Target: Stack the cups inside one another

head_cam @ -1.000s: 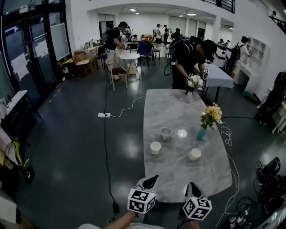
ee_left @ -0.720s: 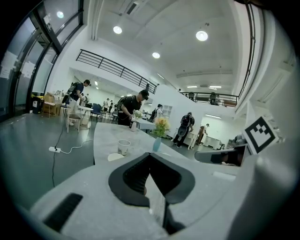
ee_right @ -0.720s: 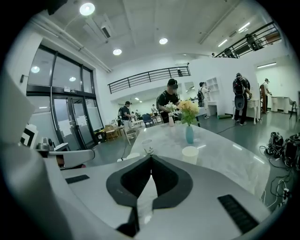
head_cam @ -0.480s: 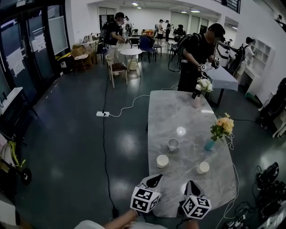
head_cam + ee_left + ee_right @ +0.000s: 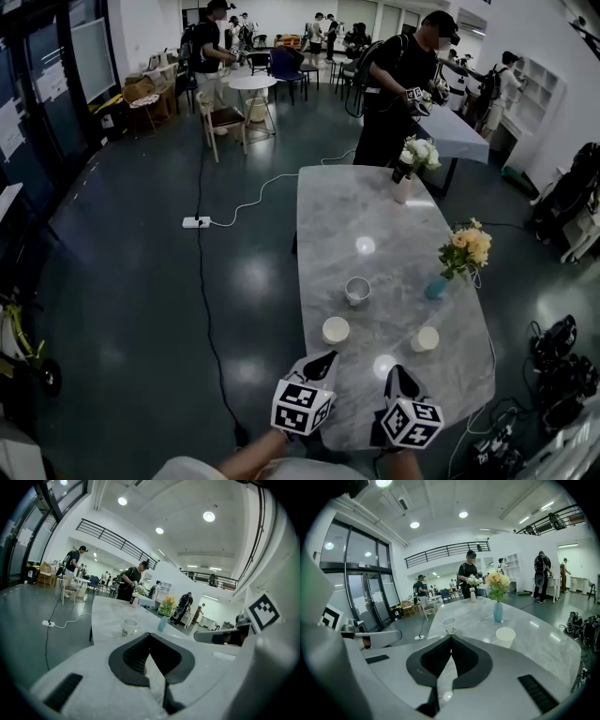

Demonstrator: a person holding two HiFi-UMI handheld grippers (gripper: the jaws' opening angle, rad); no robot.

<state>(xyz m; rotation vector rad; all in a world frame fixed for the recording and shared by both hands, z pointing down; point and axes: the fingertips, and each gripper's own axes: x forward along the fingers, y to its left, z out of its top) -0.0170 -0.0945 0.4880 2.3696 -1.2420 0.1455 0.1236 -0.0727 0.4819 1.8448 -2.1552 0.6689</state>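
Your left tool (image 5: 322,360) and right tool (image 5: 397,373): jaws closed, empty, over near edge of counter (image 5: 337,216). Left cup (image 5: 336,330), right cup (image 5: 425,338), far cup (image 5: 357,290): beyond them, apart.

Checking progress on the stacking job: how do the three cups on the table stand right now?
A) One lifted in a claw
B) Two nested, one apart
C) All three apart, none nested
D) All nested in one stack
C: the far cup, the near-left cup and the near-right cup each stand alone on the table, with bare tabletop between them.
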